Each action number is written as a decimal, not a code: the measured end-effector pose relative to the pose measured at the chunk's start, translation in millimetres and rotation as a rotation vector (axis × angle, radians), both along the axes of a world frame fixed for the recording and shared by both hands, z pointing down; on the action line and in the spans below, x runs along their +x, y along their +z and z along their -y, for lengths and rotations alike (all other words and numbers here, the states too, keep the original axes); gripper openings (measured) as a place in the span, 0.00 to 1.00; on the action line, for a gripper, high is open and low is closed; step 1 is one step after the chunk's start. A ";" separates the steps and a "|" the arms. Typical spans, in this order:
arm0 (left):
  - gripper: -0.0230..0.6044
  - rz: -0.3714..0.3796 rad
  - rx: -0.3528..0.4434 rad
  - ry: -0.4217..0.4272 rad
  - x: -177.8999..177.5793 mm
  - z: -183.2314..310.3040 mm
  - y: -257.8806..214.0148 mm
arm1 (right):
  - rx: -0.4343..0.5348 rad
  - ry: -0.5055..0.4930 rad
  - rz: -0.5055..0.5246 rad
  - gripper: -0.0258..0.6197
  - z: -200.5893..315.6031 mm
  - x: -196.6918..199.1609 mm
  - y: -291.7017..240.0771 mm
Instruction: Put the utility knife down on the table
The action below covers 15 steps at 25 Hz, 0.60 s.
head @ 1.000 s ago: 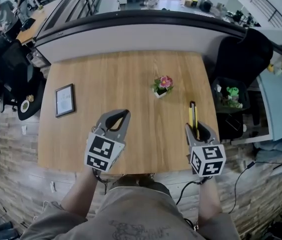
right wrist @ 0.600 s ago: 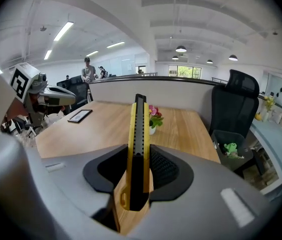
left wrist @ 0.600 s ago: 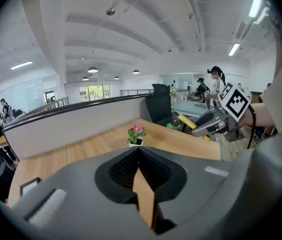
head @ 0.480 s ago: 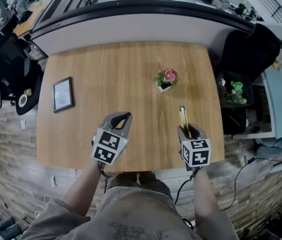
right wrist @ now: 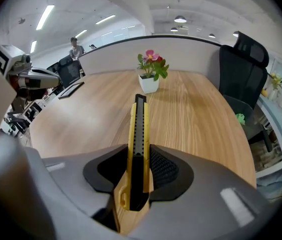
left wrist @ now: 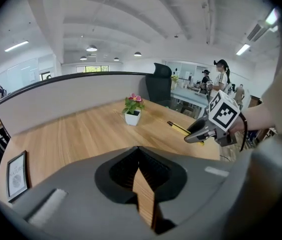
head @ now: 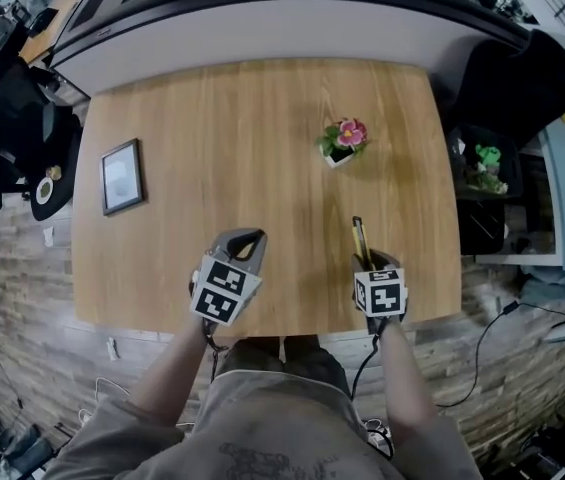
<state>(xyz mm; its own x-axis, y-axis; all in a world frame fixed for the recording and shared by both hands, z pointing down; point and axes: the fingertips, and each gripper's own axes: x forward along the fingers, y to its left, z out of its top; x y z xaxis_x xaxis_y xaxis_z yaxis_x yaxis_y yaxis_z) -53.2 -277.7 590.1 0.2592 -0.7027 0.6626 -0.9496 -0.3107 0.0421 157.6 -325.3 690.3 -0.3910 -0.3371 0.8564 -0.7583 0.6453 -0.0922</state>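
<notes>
The right gripper is clamping the tail of the slim yellow and black utility knife, its jaws pressing on the knife's flanks. The knife's long axis is pointing straight out of the jaws toward the small white pot of pink flowers, over the pale wooden bench on the pot's near side. The left gripper, jaws together and empty, is waiting further left of the pot.

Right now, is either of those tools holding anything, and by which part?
The right gripper clamps the utility knife near the knife's rear end; the rest sticks out ahead. The left gripper holds nothing.
</notes>
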 end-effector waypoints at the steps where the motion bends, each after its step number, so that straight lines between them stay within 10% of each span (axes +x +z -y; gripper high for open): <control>1: 0.04 -0.002 -0.013 0.002 0.6 -1.8 5.2 | -0.013 -0.003 -0.015 0.25 -2.0 0.5 7.7; 15: 0.04 -0.007 -0.083 0.037 7.0 -11.6 34.2 | -0.112 -0.019 -0.128 0.26 -10.1 1.9 51.5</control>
<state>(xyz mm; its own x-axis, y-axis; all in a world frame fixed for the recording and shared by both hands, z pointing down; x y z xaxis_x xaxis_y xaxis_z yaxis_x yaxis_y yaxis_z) -46.2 -266.1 624.3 0.2890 -0.6351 0.7163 -0.9370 -0.3410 0.0757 159.5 -315.2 741.9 -0.2818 -0.2308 0.9313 -0.7563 0.6507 -0.0676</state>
